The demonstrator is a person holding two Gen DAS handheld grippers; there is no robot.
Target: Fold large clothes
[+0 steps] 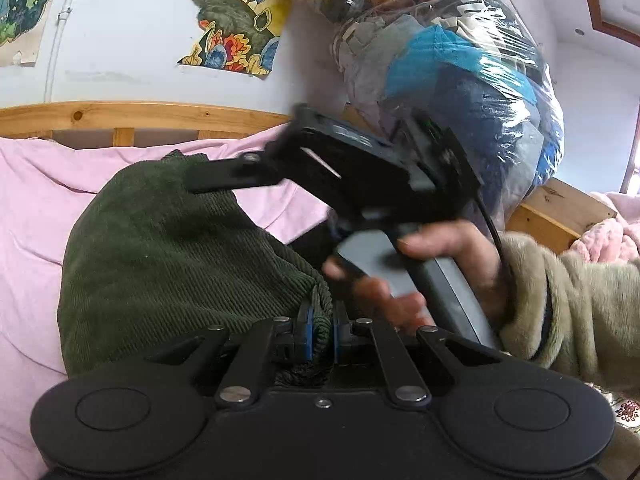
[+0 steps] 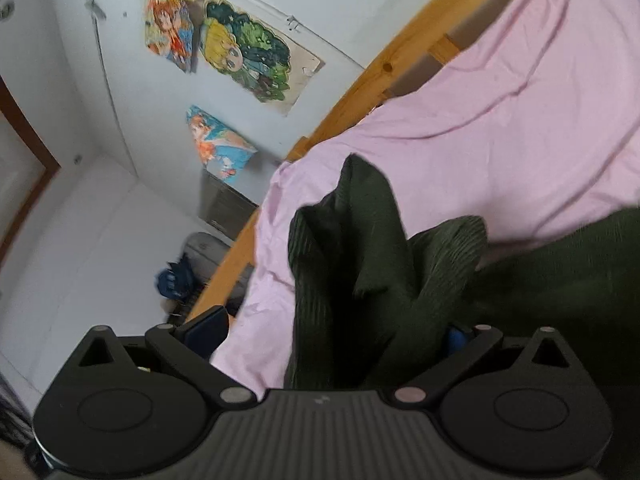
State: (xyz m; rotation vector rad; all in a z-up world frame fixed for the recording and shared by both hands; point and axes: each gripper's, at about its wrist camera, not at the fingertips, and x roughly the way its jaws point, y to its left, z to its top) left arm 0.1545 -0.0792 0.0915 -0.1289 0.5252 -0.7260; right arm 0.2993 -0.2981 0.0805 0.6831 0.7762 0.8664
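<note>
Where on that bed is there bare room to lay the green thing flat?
Bare pink sheet lies between the green corduroy garment and the wooden headboard rail. It is crowded near the plastic bag of clothes, where the right gripper hangs.

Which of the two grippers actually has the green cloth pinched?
The left gripper: its blue pads are shut on a bunched edge of the green corduroy garment. The right gripper stands wide open, with cloth merely lying between its fingers.
</note>
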